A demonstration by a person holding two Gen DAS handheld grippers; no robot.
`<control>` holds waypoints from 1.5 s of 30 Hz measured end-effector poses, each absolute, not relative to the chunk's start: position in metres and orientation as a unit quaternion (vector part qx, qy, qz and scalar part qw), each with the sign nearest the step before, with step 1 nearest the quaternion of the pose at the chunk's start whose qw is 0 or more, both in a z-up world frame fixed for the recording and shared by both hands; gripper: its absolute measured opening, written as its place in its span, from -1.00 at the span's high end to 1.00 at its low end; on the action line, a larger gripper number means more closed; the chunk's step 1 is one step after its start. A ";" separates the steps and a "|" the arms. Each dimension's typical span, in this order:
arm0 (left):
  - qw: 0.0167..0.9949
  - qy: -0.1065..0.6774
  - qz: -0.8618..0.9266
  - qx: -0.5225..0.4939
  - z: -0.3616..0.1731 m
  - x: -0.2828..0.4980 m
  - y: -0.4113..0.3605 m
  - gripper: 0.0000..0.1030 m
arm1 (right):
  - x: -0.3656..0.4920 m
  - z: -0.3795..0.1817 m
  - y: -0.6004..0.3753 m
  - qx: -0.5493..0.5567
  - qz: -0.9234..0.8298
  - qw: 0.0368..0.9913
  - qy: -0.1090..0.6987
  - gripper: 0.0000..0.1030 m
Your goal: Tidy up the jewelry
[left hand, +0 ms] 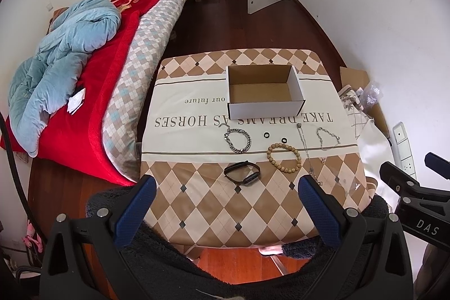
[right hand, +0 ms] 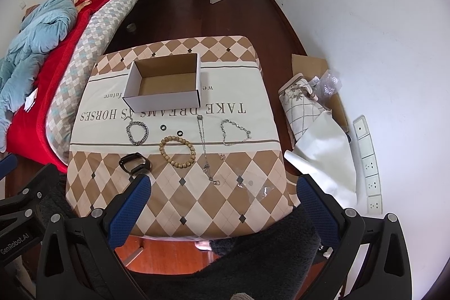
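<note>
A white cardboard box (left hand: 265, 90) sits open and upright on a table (left hand: 197, 204) draped in a diamond-patterned cloth, and it serves as the landmark for everything else. All the jewelry lies on the cloth on the near side of the box, none of it inside. Nearest the box's left front corner is a chunky silver chain bracelet (left hand: 238, 138). Toward the middle, just nearer than the box front, lie two small dark rings (left hand: 266, 135), slightly apart from each other. A wooden bead bracelet (left hand: 284, 157) rests a little nearer still, close to the rings. A black band watch (left hand: 242, 173) lies nearest of all on the left, below the chain bracelet. Off the box's right front corner, a thin silver necklace (left hand: 306, 152) runs in a long line from near the box toward the table's near edge, and a fine silver bracelet (left hand: 327, 138) lies just to its right. The left gripper (left hand: 226, 191) hovers above the near table edge with its blue-padded fingers spread wide and nothing between them. The right gripper (right hand: 223, 191) hangs likewise over the near edge, fingers spread wide and holding nothing. A bed (left hand: 92, 52) with red and blue bedding stands well to the left of the box.
</note>
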State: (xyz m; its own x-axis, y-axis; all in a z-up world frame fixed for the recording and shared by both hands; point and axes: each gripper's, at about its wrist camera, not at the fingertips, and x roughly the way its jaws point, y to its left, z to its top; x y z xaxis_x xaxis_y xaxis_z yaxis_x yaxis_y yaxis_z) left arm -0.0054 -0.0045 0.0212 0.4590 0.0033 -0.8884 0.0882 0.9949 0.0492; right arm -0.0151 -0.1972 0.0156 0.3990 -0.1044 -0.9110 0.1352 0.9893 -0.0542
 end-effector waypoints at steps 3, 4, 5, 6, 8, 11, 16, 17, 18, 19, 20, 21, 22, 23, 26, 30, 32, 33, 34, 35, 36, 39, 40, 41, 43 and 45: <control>0.853 0.519 -0.025 0.044 0.022 -0.006 -0.004 -0.99 | -0.016 0.017 -0.197 0.014 -0.071 0.838 0.541 -1.00; 0.853 0.519 -0.025 0.044 0.023 -0.006 -0.005 -0.99 | -0.017 0.017 -0.198 0.014 -0.071 0.838 0.541 -1.00; 0.854 0.519 -0.025 0.044 0.023 -0.006 -0.005 -0.99 | -0.017 0.018 -0.198 0.014 -0.071 0.838 0.540 -1.00; 0.854 0.519 -0.025 0.044 0.022 -0.006 -0.004 -0.99 | -0.017 0.019 -0.198 0.014 -0.071 0.839 0.539 -1.00; 0.854 0.518 -0.026 0.044 0.023 -0.007 -0.004 -0.99 | -0.017 0.020 -0.197 0.014 -0.071 0.840 0.538 -1.00; 0.855 0.517 -0.026 0.044 0.024 -0.007 -0.003 -0.99 | -0.017 0.020 -0.197 0.014 -0.070 0.840 0.539 -1.00; 0.855 0.517 -0.026 0.043 0.024 -0.007 -0.003 -0.99 | -0.017 0.021 -0.197 0.015 -0.069 0.840 0.538 -1.00; 0.854 0.517 -0.026 0.043 0.024 -0.007 -0.003 -0.99 | -0.017 0.021 -0.197 0.016 -0.069 0.840 0.538 -1.00; 0.854 0.518 -0.026 0.041 0.024 -0.006 -0.002 -0.99 | -0.017 0.022 -0.196 0.017 -0.069 0.841 0.537 -1.00; 0.854 0.518 -0.025 0.040 0.023 -0.005 -0.001 -0.99 | -0.016 0.022 -0.196 0.019 -0.069 0.841 0.536 -1.00; 0.855 0.516 -0.022 0.039 0.023 -0.002 0.001 -0.99 | -0.016 0.022 -0.196 0.021 -0.069 0.842 0.535 -1.00; 0.856 0.515 -0.018 0.039 0.022 0.000 0.003 -0.99 | -0.015 0.022 -0.197 0.024 -0.069 0.843 0.533 -1.00; 0.858 0.513 -0.013 0.039 0.020 0.004 0.007 -0.99 | -0.015 0.020 -0.197 0.027 -0.069 0.844 0.531 -1.00; 0.859 0.510 -0.003 0.040 0.017 0.009 0.011 -0.99 | -0.013 0.019 -0.198 0.030 -0.070 0.845 0.530 -1.00; 0.860 0.507 0.024 0.048 0.002 0.026 0.027 -0.99 | -0.006 0.008 -0.201 0.042 -0.075 0.847 0.524 -1.00; 0.853 0.515 0.051 0.066 -0.032 0.044 0.044 -0.99 | 0.011 -0.019 -0.208 0.061 -0.079 0.848 0.520 -1.00; 0.842 0.532 0.053 0.072 -0.058 0.054 0.049 -0.99 | 0.022 -0.040 -0.209 0.071 -0.075 0.844 0.526 -1.00; 0.839 0.537 0.052 0.073 -0.067 0.057 0.050 -0.99 | 0.028 -0.051 -0.209 0.074 -0.074 0.841 0.531 -0.95; 0.827 0.556 0.047 0.073 -0.085 0.063 0.051 -0.99 | 0.035 -0.063 -0.209 0.078 -0.068 0.838 0.536 -0.91; 0.818 0.570 0.045 0.072 -0.096 0.066 0.051 -0.99 | 0.042 -0.078 -0.208 0.083 -0.067 0.829 0.548 -0.77; 0.810 0.582 0.038 0.067 -0.107 0.069 0.051 -0.99 | 0.048 -0.089 -0.208 0.089 -0.063 0.823 0.558 -0.69; 0.781 0.623 0.017 0.047 -0.148 0.078 0.049 -0.98 | 0.061 -0.127 -0.207 0.100 -0.060 0.805 0.582 -0.44; 0.773 0.633 0.009 0.040 -0.159 0.080 0.047 -0.92 | 0.063 -0.138 -0.206 0.102 -0.060 0.800 0.588 -0.42; 0.765 0.643 0.006 0.038 -0.170 0.082 0.045 -0.82 | 0.065 -0.146 -0.204 0.103 -0.061 0.797 0.592 -0.37; 0.751 0.660 -0.008 0.023 -0.186 0.085 0.038 -0.68 | 0.069 -0.162 -0.202 0.103 -0.062 0.790 0.601 -0.36; 0.738 0.675 -0.024 0.004 -0.200 0.089 0.033 -0.59 | 0.073 -0.177 -0.202 0.106 -0.061 0.782 0.612 -0.35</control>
State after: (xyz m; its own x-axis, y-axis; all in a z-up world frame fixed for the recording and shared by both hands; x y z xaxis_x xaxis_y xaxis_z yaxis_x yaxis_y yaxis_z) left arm 0.0894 0.0327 -0.1998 0.0889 -0.0304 -0.9956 0.0400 0.9988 -0.0269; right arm 0.0730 -0.2021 -0.1766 0.2442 0.0338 -0.9691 0.2248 0.9702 0.0905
